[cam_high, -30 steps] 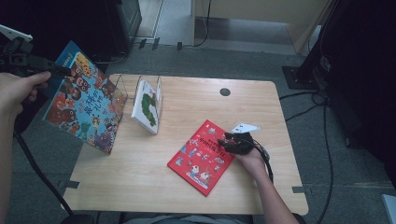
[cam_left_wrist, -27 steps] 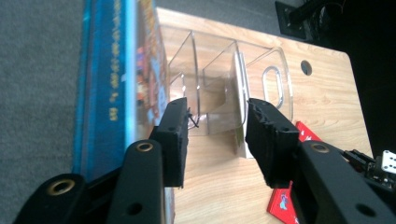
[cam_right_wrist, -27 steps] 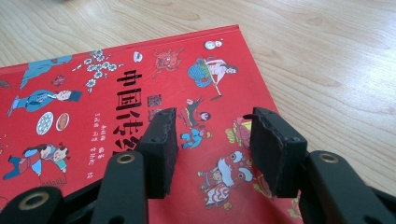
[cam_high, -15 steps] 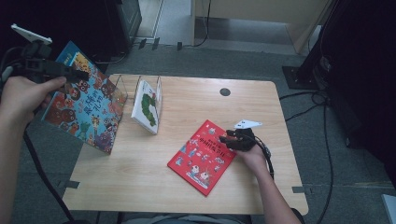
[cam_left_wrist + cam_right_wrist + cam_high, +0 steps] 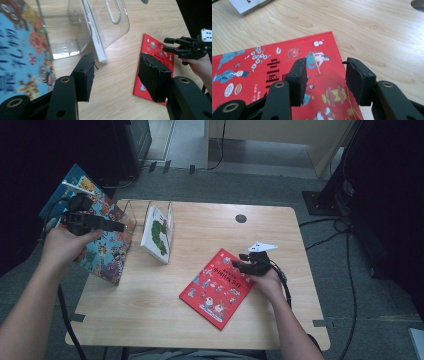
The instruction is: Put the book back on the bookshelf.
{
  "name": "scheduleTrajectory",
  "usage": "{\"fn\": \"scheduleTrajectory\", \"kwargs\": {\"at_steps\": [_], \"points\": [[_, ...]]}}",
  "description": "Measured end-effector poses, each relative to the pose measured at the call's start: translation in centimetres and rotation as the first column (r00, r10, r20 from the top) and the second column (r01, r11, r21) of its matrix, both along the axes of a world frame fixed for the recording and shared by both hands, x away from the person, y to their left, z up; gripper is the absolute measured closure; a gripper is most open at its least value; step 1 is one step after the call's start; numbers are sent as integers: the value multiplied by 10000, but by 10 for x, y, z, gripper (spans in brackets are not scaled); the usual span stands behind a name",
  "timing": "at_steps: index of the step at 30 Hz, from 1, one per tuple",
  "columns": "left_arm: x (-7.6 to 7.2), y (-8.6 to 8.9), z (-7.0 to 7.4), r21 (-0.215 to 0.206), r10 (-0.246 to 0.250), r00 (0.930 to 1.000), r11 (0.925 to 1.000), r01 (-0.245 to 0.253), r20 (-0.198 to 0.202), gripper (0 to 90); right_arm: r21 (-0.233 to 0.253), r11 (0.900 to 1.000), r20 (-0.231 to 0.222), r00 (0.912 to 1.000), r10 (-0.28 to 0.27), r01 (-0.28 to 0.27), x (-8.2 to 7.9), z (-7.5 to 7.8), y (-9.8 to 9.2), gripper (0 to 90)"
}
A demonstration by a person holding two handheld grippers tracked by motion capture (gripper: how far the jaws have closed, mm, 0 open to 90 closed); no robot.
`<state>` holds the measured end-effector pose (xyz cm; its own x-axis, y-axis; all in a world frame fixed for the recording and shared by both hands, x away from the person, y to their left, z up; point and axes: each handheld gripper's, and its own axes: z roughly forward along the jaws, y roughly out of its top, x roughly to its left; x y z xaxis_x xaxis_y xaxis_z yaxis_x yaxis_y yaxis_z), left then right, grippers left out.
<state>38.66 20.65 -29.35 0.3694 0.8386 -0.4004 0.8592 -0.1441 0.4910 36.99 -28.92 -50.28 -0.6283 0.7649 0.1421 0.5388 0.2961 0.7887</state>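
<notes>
A blue picture book (image 5: 107, 251) leans on the left side of a clear acrylic book stand (image 5: 131, 215) at the table's left edge. My left gripper (image 5: 118, 226) hovers in front of that book, open and holding nothing; in the left gripper view (image 5: 115, 75) the blue book (image 5: 20, 50) is at the left and the stand (image 5: 75, 30) lies ahead. A white book with a green caterpillar (image 5: 157, 232) stands in the stand. A red book (image 5: 220, 281) lies flat on the table. My right gripper (image 5: 241, 265) is open just above its top right corner (image 5: 325, 75).
The wooden table (image 5: 200, 320) has a round cable hole (image 5: 241, 218) near its far edge. Cables trail on the floor (image 5: 330, 227) to the right, and a dark stand base sits at the far right.
My left hand and gripper have come down and to the right, across the blue book toward the stand. The blue book, the red book and the right gripper have hardly moved.
</notes>
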Motion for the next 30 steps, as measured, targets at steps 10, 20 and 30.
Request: {"fn": "scheduleTrajectory", "kwargs": {"at_steps": [10,20,30], "points": [[-14,-25,-46,-167,-399,9986,9991,393,-339,461,38,9996,-106,9995,286,-285,9,0,11,516],[-20,-53,-96,-263,-968,9924,9951,951,-753,451,7,9994,-252,9991,350,-350,13,-1,15,516],[-23,-85,-137,-967,-1420,9835,9866,1314,-1119,435,-45,9997,-443,9987,244,-246,8,-3,12,518]]}}
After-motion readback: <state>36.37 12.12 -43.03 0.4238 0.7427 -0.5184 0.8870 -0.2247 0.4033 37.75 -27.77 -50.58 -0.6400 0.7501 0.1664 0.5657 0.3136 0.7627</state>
